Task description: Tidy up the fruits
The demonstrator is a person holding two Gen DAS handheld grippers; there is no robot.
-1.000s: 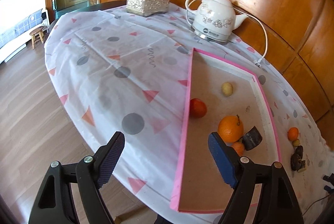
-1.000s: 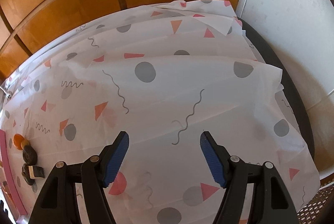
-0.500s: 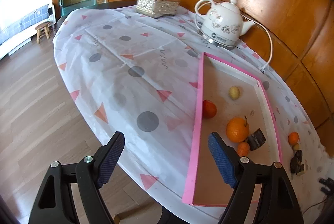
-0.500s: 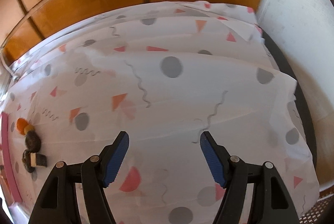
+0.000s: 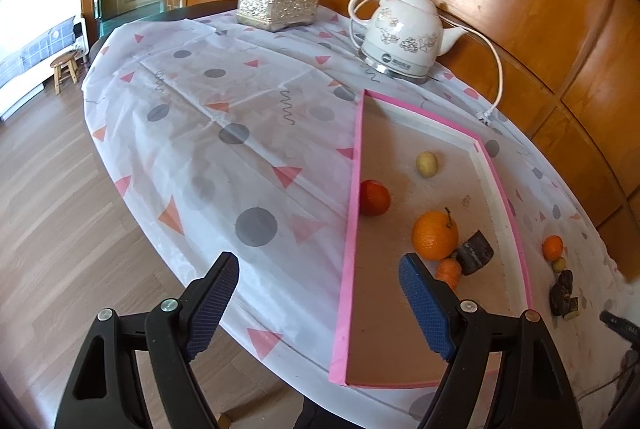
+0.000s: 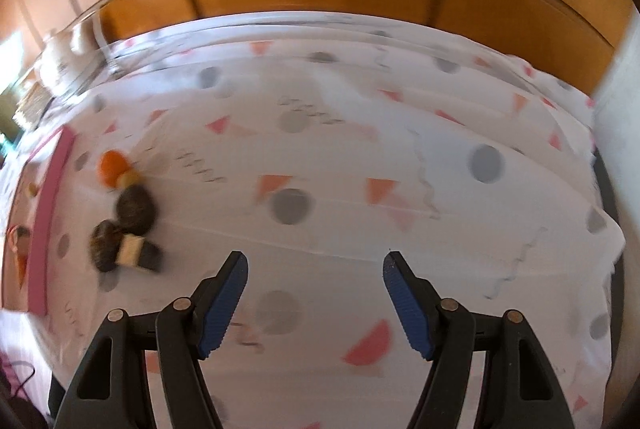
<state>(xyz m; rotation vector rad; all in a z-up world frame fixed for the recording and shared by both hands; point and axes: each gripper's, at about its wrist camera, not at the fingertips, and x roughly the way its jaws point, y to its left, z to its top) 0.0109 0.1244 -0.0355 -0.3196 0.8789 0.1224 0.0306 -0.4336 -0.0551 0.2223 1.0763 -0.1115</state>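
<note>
A pink-rimmed tray (image 5: 352,213) lies on the patterned tablecloth. Inside it are a red fruit (image 5: 374,198), a yellow fruit (image 5: 426,164), a large orange (image 5: 435,235), a small orange fruit (image 5: 448,271) and a dark brown piece (image 5: 475,252). Right of the tray lie a small orange (image 5: 552,247), a tiny yellow fruit (image 5: 559,263) and dark brown pieces (image 5: 562,295). My left gripper (image 5: 318,303) hangs open and empty over the tray's near left edge. My right gripper (image 6: 315,295) is empty, its jaws closing slightly; the small orange (image 6: 110,167) and dark pieces (image 6: 134,209) lie to its upper left.
A white floral kettle (image 5: 404,37) with a cord and a silver tissue box (image 5: 278,7) stand at the table's far side. Wooden wall panels run behind. The tray's pink rim (image 6: 48,213) shows at the left of the blurred right wrist view. A stool (image 5: 66,69) stands on the floor.
The right gripper swung and rolled toward the left, bringing the loose fruits and tray rim closer into view. The left wrist view shifted slightly; the tray's contents stayed put.
</note>
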